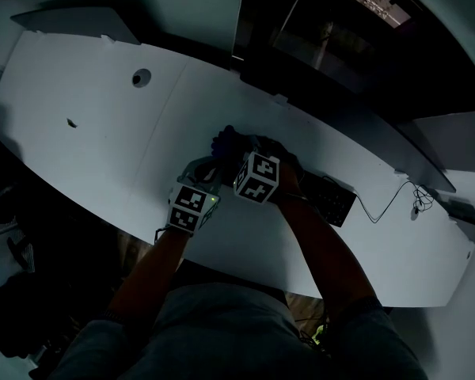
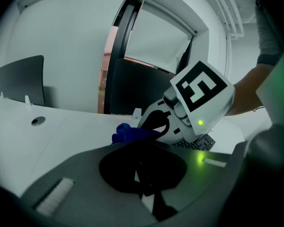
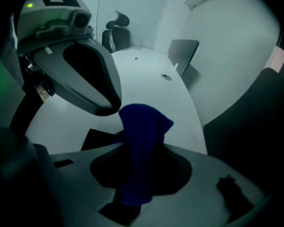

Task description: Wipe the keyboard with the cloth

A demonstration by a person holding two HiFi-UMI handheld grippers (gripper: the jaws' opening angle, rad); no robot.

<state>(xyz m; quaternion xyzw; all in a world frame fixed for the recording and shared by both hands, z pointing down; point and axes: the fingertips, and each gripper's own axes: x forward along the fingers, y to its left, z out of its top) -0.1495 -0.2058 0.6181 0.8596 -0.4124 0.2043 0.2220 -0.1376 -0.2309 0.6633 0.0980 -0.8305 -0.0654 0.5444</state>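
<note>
Long white curved table [image 1: 79, 157] fills most of the head view, with a round cable hole [image 1: 141, 77] near its far left. A flat black keyboard [image 1: 332, 199] lies on the table to my right of centre, and a thin dark cable [image 1: 389, 203] trails off its right end. Both grippers sit close together just off the keyboard's left end. I read the left gripper [image 1: 214, 163] in its own view [image 2: 144, 178] as drawn almost fully together: only a sliver of white table shows between the dark jaws, and nothing is held there. The right gripper [image 1: 239, 153] is clamped on the dark blue fleecy cloth [image 3: 141, 141]; in its own view [image 3: 132, 193] the cloth rises from between the jaws as an upright bunched fold. The left gripper's grey shell [image 3: 85, 79] hangs just above and left of that fold. From the left gripper view, the cloth [image 2: 128, 132] pokes out of the right gripper's nose [image 2: 161, 124], with keyboard keys [image 2: 201, 141] showing just under that gripper's marker cube. In the head view the cloth [image 1: 226, 142] sits at the gripper tips, beside the keyboard's left end rather than over its keys. I cannot tell whether it touches the keyboard or the table.
</note>
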